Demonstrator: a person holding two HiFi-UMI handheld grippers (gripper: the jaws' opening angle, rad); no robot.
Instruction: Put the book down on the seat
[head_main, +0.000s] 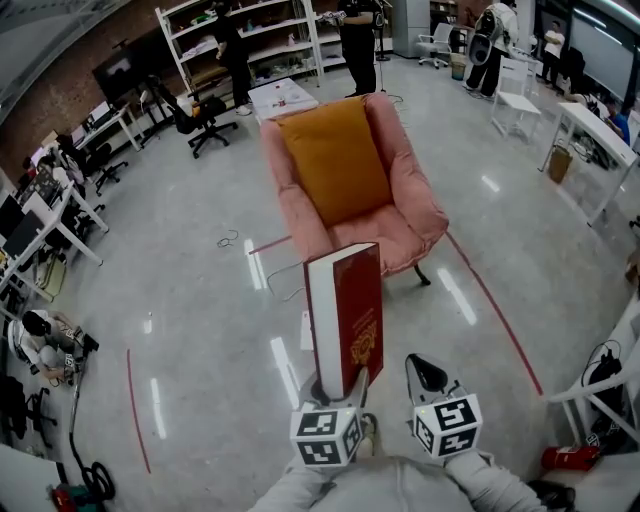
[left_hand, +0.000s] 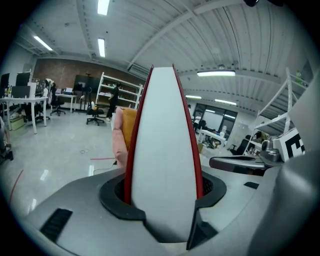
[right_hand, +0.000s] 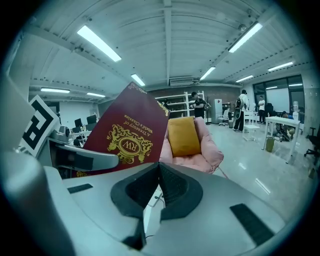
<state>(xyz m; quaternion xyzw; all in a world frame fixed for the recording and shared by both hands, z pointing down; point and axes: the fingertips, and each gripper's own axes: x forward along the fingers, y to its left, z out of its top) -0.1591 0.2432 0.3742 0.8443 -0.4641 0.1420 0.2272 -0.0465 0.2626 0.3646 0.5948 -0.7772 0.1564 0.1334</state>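
While the left gripper clamps the lower end of the red book and holds it upright at lower centre of the head view, the seat lies well apart from it, further up the frame. The left gripper view shows both jaws pressed on the covers, with the white page edge facing the camera. The right gripper hangs just beside the book at lower right with its jaws together and nothing between them.

The book is tall and held only at its foot, so it will likely want to tip. Judging from this, the carry toward the pink armchair should be slow and level. The orange cushion leans against the backrest and covers the rear of the seat, so the free pink part at the front is the better target.

Tilt the book toward flat before contact, one cover downward, and bring it low over the padding. The padding looks soft, so let the book rest fully before loosening the jaws — a drop from height could bounce it off the front edge. The idle gripper could steady the upper end if it sways.
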